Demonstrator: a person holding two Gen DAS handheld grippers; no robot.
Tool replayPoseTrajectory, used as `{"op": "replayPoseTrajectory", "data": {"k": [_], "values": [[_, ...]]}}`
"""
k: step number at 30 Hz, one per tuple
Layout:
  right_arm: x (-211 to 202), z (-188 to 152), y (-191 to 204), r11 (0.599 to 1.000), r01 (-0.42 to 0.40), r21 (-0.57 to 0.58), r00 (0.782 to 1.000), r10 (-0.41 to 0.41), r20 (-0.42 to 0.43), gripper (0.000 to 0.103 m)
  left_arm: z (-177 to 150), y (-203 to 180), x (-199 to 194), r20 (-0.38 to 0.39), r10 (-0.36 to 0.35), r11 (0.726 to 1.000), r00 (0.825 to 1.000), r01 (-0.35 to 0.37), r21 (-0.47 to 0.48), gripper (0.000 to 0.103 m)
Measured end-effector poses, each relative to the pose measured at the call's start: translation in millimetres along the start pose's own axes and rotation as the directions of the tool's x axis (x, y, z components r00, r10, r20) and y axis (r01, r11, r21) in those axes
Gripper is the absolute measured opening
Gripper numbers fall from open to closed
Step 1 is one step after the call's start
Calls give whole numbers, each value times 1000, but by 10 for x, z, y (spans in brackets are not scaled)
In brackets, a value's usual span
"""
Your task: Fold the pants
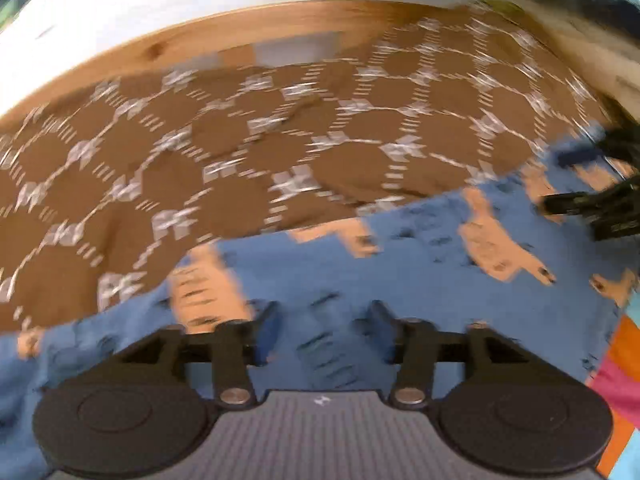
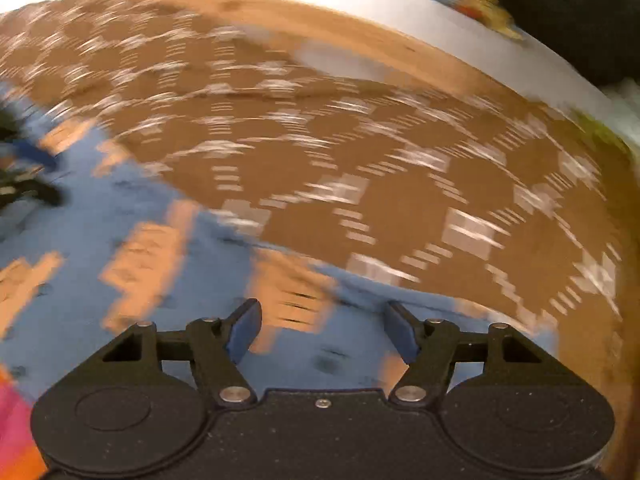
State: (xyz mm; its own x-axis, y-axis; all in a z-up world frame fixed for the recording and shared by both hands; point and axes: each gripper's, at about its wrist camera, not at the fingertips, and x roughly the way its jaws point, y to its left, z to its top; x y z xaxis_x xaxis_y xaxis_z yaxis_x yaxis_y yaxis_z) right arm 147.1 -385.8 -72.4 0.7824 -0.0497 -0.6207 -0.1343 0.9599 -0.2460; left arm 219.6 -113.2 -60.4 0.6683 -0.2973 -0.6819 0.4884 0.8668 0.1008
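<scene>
the pants (image 1: pixel 420 248) are blue with peach patches and lie spread over a brown cloth (image 1: pixel 240 152) patterned with white hexagon lines, near its front edge. both views are blurred.

the left gripper (image 1: pixel 322 320) hangs low over the blue fabric, its jaws apart, nothing pinched between the blue pads (image 1: pixel 268 328). the pants lie under and between them, but the pads do not press on the cloth.

the right gripper (image 2: pixel 322 328) is likewise spread, pads (image 2: pixel 244 330) parted above a peach patch of the pants, gripping nothing. in the left view it shows at the right edge, over the pants.

behind the brown cloth runs a wooden edge (image 1: pixel 168 46) and a white wall (image 1: pixel 120 0). a bright pink and orange cloth (image 1: pixel 620 380) lies just beside the pants.
</scene>
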Motion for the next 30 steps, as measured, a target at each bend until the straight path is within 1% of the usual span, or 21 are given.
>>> {"op": "replayPoseTrajectory", "data": {"k": [1, 2, 3, 4, 5, 7, 9, 11, 12, 13, 14, 15, 16, 17, 19, 21, 23, 26, 27, 28, 30], "values": [[-21, -21, -133, 999, 22, 41, 1000, -22, -2, 65, -18, 114, -21, -5, 31, 999, 1000, -31, -34, 70], [-70, -42, -254, 996, 49, 74, 999, -49, -4, 57, -31, 216, -48, -10, 59, 997, 998, -59, -55, 70], [-142, -57, -307, 994, 62, 86, 998, -62, -1, 53, -37, 289, -81, -20, 88, 994, 996, -89, -69, 68], [-228, -65, -328, 993, 82, 87, 997, -83, 1, 56, -63, 365, -153, -29, 111, 989, 993, -113, -91, 64], [-347, -79, -282, 991, 101, 84, 995, -102, 11, 62, -77, 413, -213, -26, 99, 989, 995, -102, -112, 64], [-585, -121, -94, 998, 37, 57, 999, -39, 38, 72, -146, 463, -373, -5, 35, 985, 999, -35, -170, 68], [-735, -188, 155, 998, -48, 35, 998, 46, 49, 72, -240, 393, -464, 4, -13, 984, 1000, 13, -179, 73], [-759, -260, 406, 994, -113, 10, 994, 113, 15, 73, -324, 305, -448, -27, -13, 990, 1000, 9, -143, 75], [-737, -297, 512, 993, -115, -6, 993, 115, -13, 73, -388, 254, -419, -60, 4, 994, 998, -11, -107, 75], [-704, -347, 574, 995, -96, -18, 995, 96, -41, 73, -433, 241, -391, -86, 39, 996, 996, -45, -71, 75], [-689, -405, 576, 997, -74, -10, 996, 74, -55, 74, -463, 268, -433, -78, 56, 996, 995, -61, -60, 76], [-707, -459, 504, 997, -60, 37, 997, 62, -49, 77, -480, 344, -488, -72, 66, 995, 995, -71, -75, 76], [-721, -481, 393, 994, -34, 104, 998, 40, -57, 83, -502, 432, -536, -74, 79, 992, 994, -86, -97, 76], [-751, -505, 275, 985, -3, 171, 997, 15, -71, 85, -517, 523, -590, -74, 97, 987, 993, -106, -123, 76], [-806, -550, 89, 966, 14, 260, 997, 5, -73, 85, -499, 731, -701, -60, 141, 970, 988, -150, -191, 75], [-838, -576, 35, 963, 31, 269, 997, -12, -73, 85, -426, 888, -782, -21, 181, 954, 983, -180, -238, 76], [-831, -614, 48, 966, 45, 255, 997, -26, -79, 86, -375, 1038, -764, -41, 262, 927, 964, -263, -266, 76], [-878, -648, 50, 954, 53, 295, 997, -37, -62, 86, -393, 1099, -754, -61, 255, 915, 965, -261, -308, 76], [-929, -644, 39, 947, 60, 315, 998, -49, -43, 86, -374, 1017, -770, -66, 262, 914, 963, -269, -302, 82], [-1001, -653, 21, 941, 69, 332, 998, -68, -15, 86, -346, 919, -782, -63, 255, 919, 965, -262, -296, 87], [-1121, -675, -1, 928, 104, 359, 993, -120, 22, 86, -272, 708, -786, -28, 195, 938, 980, -195, -286, 88]]}}
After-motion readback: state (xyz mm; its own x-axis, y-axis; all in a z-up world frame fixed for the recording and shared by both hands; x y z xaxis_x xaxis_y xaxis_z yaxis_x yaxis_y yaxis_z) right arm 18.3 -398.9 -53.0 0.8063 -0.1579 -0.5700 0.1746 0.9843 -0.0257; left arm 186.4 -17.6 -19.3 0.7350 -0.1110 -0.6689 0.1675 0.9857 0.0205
